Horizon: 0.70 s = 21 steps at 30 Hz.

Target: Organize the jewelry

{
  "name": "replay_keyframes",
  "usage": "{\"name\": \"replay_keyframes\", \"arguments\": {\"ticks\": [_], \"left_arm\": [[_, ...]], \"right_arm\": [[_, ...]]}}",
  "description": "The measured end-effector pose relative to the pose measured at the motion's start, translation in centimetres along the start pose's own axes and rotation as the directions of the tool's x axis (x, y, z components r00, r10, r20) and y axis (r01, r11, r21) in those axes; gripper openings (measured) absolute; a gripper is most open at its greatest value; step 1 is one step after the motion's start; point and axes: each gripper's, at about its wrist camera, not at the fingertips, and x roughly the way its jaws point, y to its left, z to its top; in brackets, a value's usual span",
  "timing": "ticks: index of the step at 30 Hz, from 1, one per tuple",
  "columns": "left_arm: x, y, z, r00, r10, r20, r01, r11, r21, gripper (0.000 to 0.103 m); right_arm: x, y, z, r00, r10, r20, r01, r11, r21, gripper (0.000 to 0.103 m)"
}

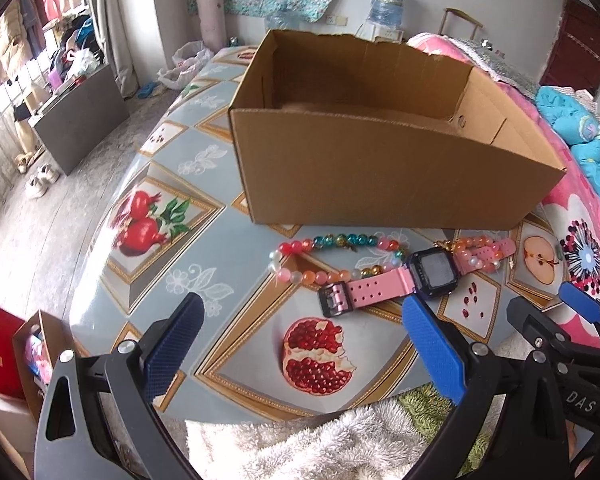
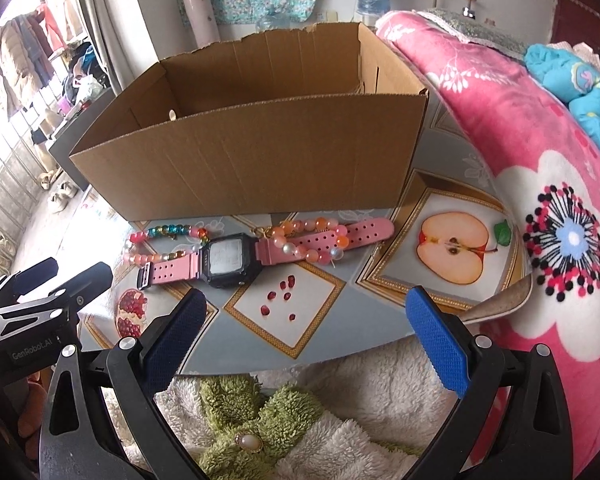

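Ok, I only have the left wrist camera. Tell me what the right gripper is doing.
Observer: The right gripper is open and empty, over the front of the table, short of the pink watch.
Operator: Describe the watch's far strap; it's squeezed at my edge.
Observer: It lies flat, pointing toward the apple print, and the orange bead bracelet crosses over it.
Operator: Report anything below that gripper.
Observer: A pearl-like brooch sits on green fuzzy fabric, below the table edge.
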Motion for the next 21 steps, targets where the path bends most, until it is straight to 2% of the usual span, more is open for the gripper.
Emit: {"name": "replay_keyframes", "arguments": {"ticks": [2,5,10,15,19,20,21], "left_arm": [[0.0,0.1,0.2,1.000,-0.026,0.017,0.026,1.000,0.004,0.097],[0.1,0.5,0.5,0.993,-0.111,0.040,0.111,0.994,-0.001,0.097],[0.4,0.9,1.7,0.985,-0.169,0.038,0.169,0.985,-0.021,0.097],[1.1,0.4,2.5,0.988,-0.146,0.057,0.145,0.989,0.020,0.097],[1.7,0.1,2.9,0.989,-0.094,0.114,0.088,0.994,0.062,0.097],[1.9,0.0,3.1,0.990,-0.080,0.118,0.072,0.995,0.071,0.097],[2.2,0.0,3.2,0.990,-0.063,0.123,0.054,0.995,0.081,0.097]], "right_arm": [[0.1,-0.1,0.3,1.000,0.000,0.014,0.000,1.000,-0.002,0.096],[0.4,-0.3,0.7,1.000,0.003,0.031,-0.002,1.000,-0.006,0.096],[1.0,-0.8,1.4,0.998,0.058,0.041,-0.058,0.998,0.011,0.096],[1.7,-0.5,2.4,0.991,0.127,0.041,-0.128,0.992,0.021,0.096],[2.1,-0.7,3.2,0.982,0.181,0.046,-0.182,0.983,0.026,0.096],[2.3,-0.8,3.4,0.979,0.197,0.047,-0.198,0.980,0.026,0.095],[2.4,-0.8,3.7,0.977,0.209,0.048,-0.210,0.977,0.024,0.089]]}}
